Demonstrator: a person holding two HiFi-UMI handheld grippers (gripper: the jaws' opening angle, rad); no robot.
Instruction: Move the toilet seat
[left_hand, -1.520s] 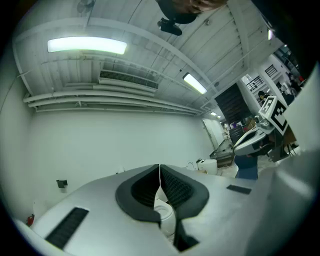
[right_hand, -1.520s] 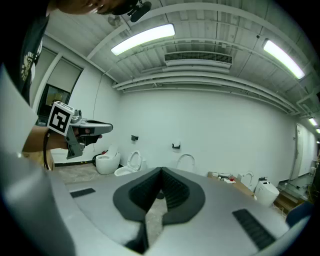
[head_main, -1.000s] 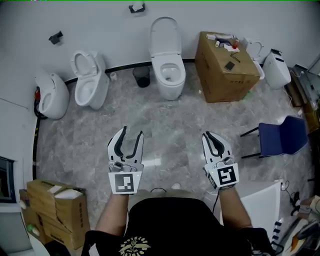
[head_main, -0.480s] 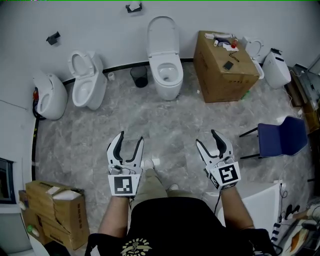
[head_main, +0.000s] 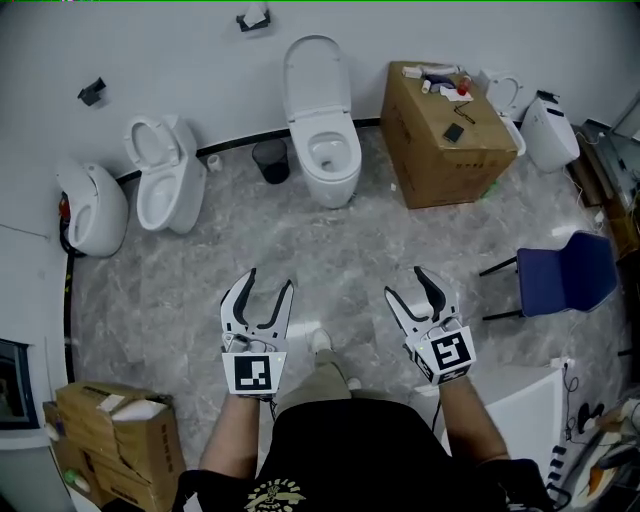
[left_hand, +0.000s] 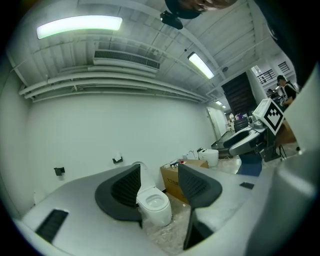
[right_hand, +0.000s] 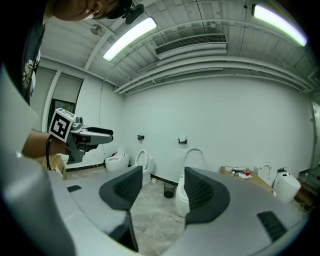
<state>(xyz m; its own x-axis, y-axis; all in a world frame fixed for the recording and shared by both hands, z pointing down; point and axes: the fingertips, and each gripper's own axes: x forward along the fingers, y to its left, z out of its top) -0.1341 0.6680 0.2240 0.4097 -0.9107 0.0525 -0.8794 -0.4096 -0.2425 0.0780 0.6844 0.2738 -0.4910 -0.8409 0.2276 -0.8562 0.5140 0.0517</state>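
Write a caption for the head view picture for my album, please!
Open and empty, the left gripper and right gripper face the middle toilet, its lid raised.

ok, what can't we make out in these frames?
- Head view: small items on the cardboard box, too small to identify.
- Right gripper view: middle toilet, bowl mostly hidden behind a finger.
- Left gripper view: same toilet's lid partly behind a finger.
- Head view: stacked boxes cut off at the lower-left edge.
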